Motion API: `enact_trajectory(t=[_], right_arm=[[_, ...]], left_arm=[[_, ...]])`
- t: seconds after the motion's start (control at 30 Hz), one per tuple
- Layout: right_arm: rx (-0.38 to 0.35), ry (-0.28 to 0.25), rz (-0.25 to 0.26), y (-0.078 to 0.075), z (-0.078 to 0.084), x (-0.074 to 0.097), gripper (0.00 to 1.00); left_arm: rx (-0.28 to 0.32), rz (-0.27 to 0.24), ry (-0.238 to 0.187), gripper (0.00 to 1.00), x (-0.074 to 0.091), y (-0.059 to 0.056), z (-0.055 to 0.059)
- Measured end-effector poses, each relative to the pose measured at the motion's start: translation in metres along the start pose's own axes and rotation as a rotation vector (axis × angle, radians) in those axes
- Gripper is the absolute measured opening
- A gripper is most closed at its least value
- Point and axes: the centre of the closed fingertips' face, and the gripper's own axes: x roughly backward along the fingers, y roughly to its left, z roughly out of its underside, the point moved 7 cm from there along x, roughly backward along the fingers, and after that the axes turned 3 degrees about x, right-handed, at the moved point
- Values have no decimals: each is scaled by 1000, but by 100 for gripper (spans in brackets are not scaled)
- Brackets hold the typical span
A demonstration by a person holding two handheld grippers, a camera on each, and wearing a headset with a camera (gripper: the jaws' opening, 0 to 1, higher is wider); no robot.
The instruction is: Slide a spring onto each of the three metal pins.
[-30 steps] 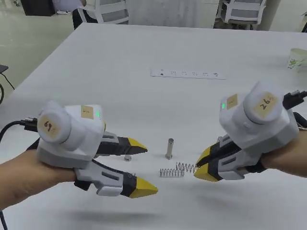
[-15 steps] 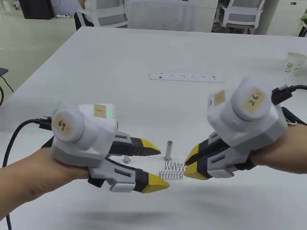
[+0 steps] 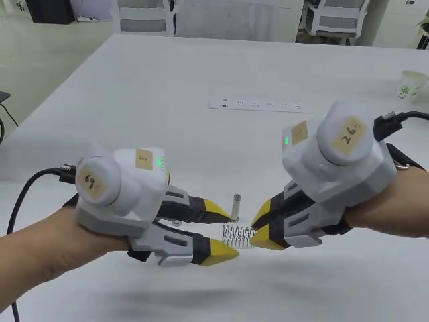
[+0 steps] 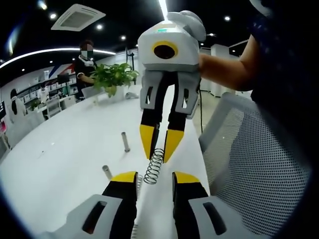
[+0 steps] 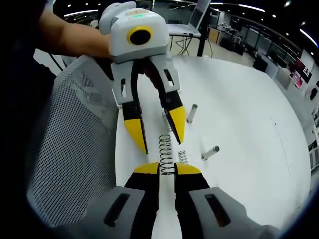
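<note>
Spring (image 3: 236,233) pinched at one end by right gripper (image 3: 259,228), offered level to spread-jawed left gripper (image 3: 230,233), probably for regrasp; pin (image 3: 236,206) upright at 12 o'clock.

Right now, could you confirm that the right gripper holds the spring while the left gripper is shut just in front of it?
Not quite: the left gripper is open, not shut. The right gripper view shows its jaws spread to either side of the free end of the spring. The right gripper does hold the spring, as you said.
</note>
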Motion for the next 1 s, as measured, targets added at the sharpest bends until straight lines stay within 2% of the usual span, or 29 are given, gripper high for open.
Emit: enact_trajectory(t=[0.37,0.63,0.87,1.0], right_arm=[[16,9,-20,4,0,-1,8],[25,15,-26,5,2,0,9],[18,0,-30,6,3,0,9],[6,-13,-30,6,4,-1,15]], left_arm=[[-44,12,6,4,0,-3,0],[-108,30,27,3,-3,-7,1],[-120,42,24,2,-2,-9,0],[-119,45,13,2,-2,-10,-1]])
